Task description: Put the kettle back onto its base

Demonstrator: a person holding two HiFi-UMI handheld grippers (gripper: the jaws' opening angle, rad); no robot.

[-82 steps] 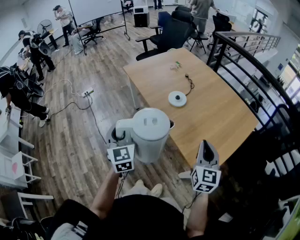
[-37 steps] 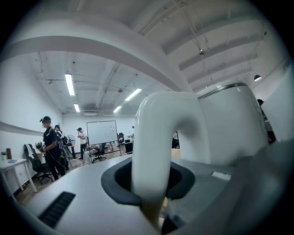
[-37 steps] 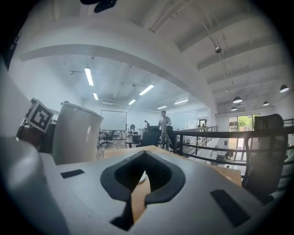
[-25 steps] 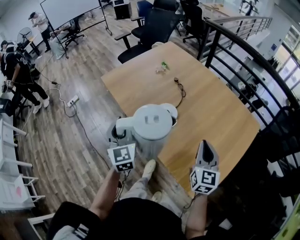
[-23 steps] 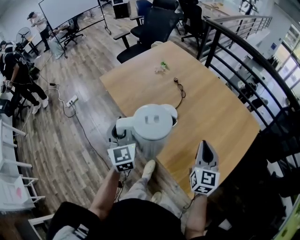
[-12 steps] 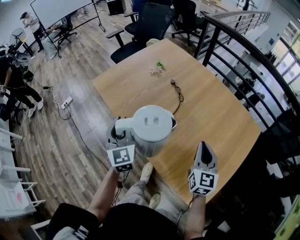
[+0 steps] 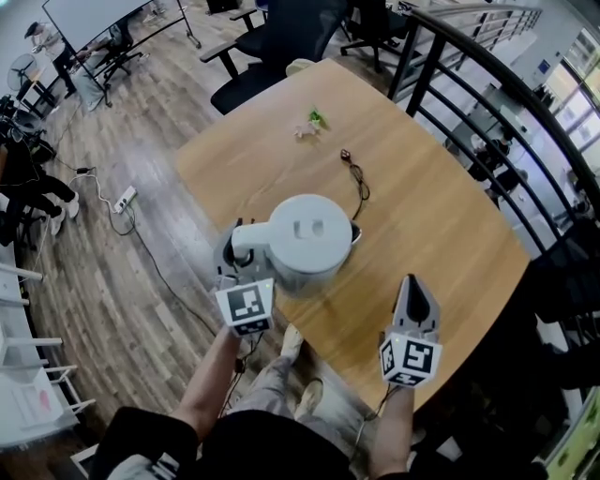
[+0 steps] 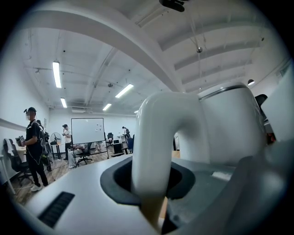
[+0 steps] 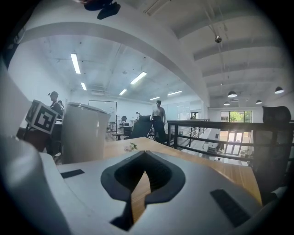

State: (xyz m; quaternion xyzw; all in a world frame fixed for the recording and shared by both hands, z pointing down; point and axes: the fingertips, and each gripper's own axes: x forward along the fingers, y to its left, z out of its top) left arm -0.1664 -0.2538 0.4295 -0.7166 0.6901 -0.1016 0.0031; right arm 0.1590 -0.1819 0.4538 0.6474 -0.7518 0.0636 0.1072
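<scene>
The white kettle (image 7: pixel 309 239) hangs over the near left part of the wooden table (image 7: pixel 431 216), lid up. My left gripper (image 7: pixel 242 251) is shut on its handle (image 8: pixel 156 151), which fills the gap between the jaws in the left gripper view. The base is hidden: its black cord (image 7: pixel 358 183) runs in under the kettle. My right gripper (image 7: pixel 411 283) hovers near the table's front edge, to the right of the kettle, shut on nothing. From the right gripper view the kettle body (image 9: pixel 85 133) stands at the left.
A small flower-like scrap (image 7: pixel 309 122) lies at the far end of the table. A black railing (image 7: pixel 487 84) runs along the right side, and office chairs (image 7: pixel 281 28) stand beyond the table. People stand far off at the left. A power strip (image 7: pixel 122 199) lies on the floor.
Both grippers and the kettle have moved forward and lower over the table. The kettle now covers the end of the cord. The grip on the handle is unchanged.
</scene>
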